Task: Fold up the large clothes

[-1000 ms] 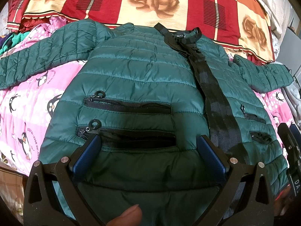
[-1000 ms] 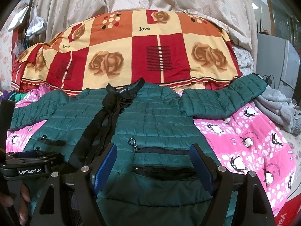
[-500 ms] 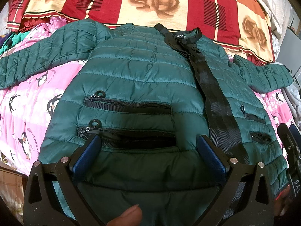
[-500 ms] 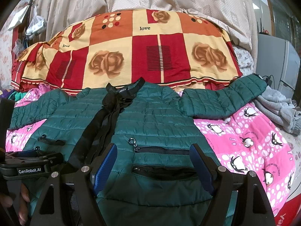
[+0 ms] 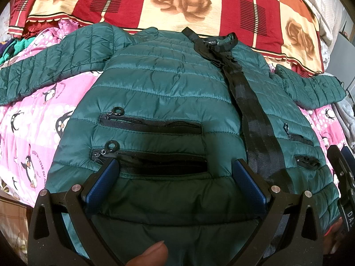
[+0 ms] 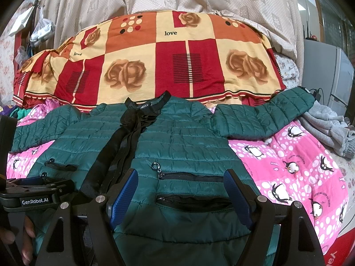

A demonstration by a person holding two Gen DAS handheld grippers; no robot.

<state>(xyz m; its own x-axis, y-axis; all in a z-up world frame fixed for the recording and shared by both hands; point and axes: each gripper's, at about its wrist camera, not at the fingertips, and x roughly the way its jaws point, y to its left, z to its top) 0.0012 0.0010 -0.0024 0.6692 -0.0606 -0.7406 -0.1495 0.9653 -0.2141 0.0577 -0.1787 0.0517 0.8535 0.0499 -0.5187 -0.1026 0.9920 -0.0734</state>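
Pink penguin-print bedsheet [image 6: 295, 164] carries a quilted dark-green puffer jacket [image 5: 168, 88], front up, collar toward the far edge, hem at the near edge. Left gripper [image 5: 175, 181] and right gripper [image 6: 180, 190] gape wide over the hem, holding nothing.

Glossy quilted jacket [image 5: 168, 88] (nylon-like), ribbed blue fingers [image 5: 248, 184]

The left tongs [image 5: 175, 178], blue-padded fingers spread wide, sit over the hem of a dark green quilted puffer jacket [image 5: 168, 93] spread on a pink penguin-print bedsheet [image 5: 28, 133].
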